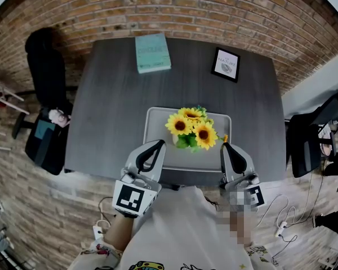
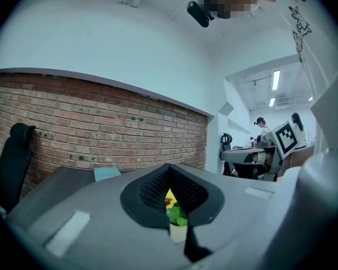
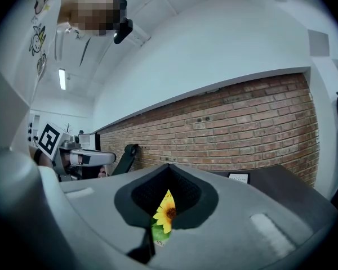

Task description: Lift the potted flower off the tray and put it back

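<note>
The small white pot of yellow sunflowers with green leaves (image 1: 191, 129) stands upright on the pale grey rectangular tray (image 1: 156, 129). It sits right of the tray's middle, towards 3 o'clock. The tray lies on the dark grey wooden table (image 1: 112, 106), close to its near edge.

The left gripper (image 1: 152, 153) is at about 8 o'clock from the pot, over the tray's near left corner. The right gripper (image 1: 232, 157) is at about 4 o'clock, just off the near right corner. Both point level towards the flower, well clear of it. Each has its jaws fully together and holds nothing; in both gripper views the flower (image 2: 172, 204) (image 3: 168, 211) shows only through the notch behind the closed tips.

This fits the pot waiting to be lifted as well as the pot already set back down, and the pictures do not settle which.

My judgement is that any handling of this pot goes best on the pot wall, below the leaves. The jaws would need to be wide before they come near, and the pot kept plumb. The blooms and leaves overhang the pot all round, so a careless approach would crush petals. The tray looks light and may slide.

Three blooms with dark brown centres crowd above the leaves and hide the pot from overhead. Its pale wall (image 2: 177, 232) shows only in the left gripper view. It looks top-heavy.
</note>
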Tool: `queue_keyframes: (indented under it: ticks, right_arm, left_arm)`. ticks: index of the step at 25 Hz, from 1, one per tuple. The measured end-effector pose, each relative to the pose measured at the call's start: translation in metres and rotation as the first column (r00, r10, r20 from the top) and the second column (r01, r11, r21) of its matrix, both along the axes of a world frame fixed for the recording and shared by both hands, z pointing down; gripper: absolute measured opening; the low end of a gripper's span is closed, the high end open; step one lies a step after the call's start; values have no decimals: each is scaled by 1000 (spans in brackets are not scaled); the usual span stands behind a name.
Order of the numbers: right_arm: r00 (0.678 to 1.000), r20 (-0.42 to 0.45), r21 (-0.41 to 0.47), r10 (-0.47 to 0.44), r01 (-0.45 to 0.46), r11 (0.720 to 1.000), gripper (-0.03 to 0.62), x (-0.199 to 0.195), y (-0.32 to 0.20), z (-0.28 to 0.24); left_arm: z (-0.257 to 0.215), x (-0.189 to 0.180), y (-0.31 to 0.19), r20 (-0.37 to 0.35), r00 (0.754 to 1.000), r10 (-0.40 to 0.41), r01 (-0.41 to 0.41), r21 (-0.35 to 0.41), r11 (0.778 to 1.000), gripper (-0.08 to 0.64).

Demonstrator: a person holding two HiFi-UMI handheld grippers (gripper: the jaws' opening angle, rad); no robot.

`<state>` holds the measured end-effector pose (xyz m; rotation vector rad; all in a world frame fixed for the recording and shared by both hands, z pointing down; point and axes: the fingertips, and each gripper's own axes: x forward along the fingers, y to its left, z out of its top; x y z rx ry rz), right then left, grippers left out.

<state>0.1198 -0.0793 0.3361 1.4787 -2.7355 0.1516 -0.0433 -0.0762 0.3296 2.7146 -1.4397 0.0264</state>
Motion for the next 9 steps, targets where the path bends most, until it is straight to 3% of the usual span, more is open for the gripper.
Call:
queue_keyframes:
  ticks: [9]
  right_arm:
    - [1000, 4, -4, 5, -5, 1000, 0, -1, 2, 1]
  left_arm:
    - [1, -2, 2, 2, 1000, 4, -4, 2, 1000, -2]
